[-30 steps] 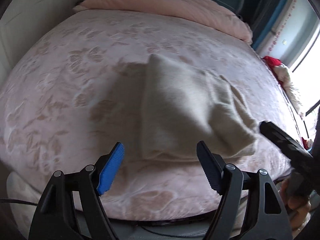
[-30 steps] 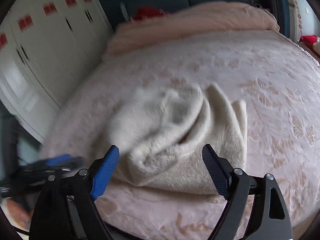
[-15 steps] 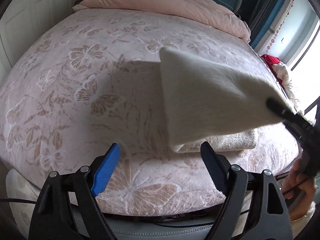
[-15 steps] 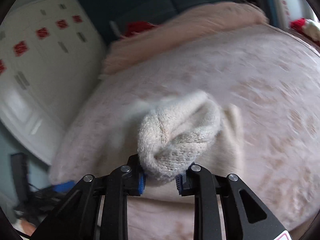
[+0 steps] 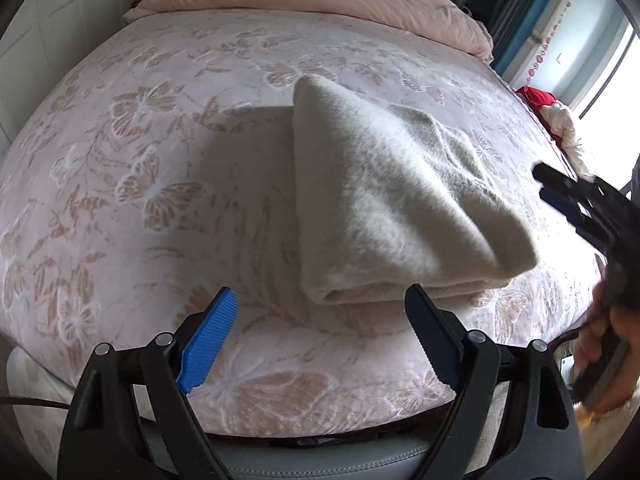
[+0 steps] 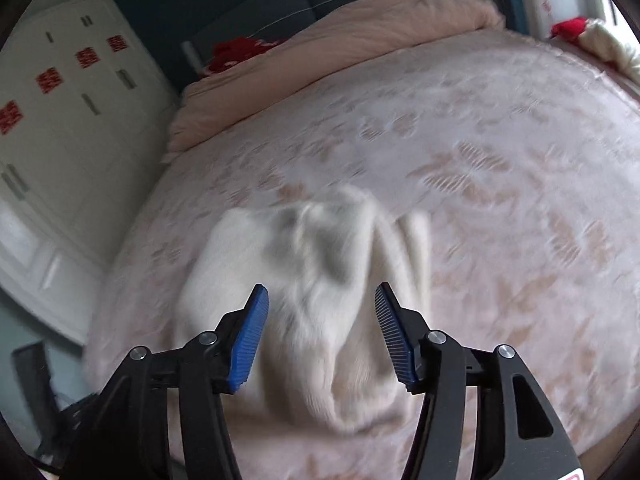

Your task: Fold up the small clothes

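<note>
Now the folded cream garment (image 5: 392, 208) lies near the bed's (image 5: 160, 160) front edge. Left hand-held gripper (image 5: 320, 344) hangs agape, empty. Right hand-held gripper (image 6: 320, 328), jaws just widening, has let go.

Fuzzy knit garment (image 5: 400, 200), embossed plush bedspread (image 5: 160, 160)

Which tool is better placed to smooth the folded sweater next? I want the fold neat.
Probably the left tool: it is open, with the sweater's near folded edge lying just beyond its tips. The right tool has just been opening over the side.
</note>
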Available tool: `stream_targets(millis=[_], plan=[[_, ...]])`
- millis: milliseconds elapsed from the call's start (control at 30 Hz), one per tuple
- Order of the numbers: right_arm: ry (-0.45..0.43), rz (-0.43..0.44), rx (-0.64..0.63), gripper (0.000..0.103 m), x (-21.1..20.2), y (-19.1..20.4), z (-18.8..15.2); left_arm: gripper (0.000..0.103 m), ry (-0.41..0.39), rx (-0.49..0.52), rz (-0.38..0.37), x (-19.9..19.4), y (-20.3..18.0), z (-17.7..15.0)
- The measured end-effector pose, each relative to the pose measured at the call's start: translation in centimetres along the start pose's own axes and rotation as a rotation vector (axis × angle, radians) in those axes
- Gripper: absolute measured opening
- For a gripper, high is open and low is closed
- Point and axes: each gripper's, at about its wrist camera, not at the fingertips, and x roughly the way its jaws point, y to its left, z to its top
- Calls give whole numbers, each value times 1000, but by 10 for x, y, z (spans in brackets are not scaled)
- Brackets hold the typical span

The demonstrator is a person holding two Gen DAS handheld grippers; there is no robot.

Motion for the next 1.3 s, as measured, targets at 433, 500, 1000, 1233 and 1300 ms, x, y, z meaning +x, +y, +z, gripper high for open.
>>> stream_targets(millis=[433,500,1000,1233,1300], plan=[[113,236,100,14,48,-9,25,85,60,82,54,39,-13,-3],[45,232,81,14,29,-12,30,85,68,70,77,45,-8,-1],[161,40,90,51,29,-38,-64,38,89,54,41,67,1,7],[-2,77,70,8,-17,-28,-28,11,80,39,-3,46,2,14],[70,16,74,7,0,-48,-43,15,127,47,-5,55,3,11]])
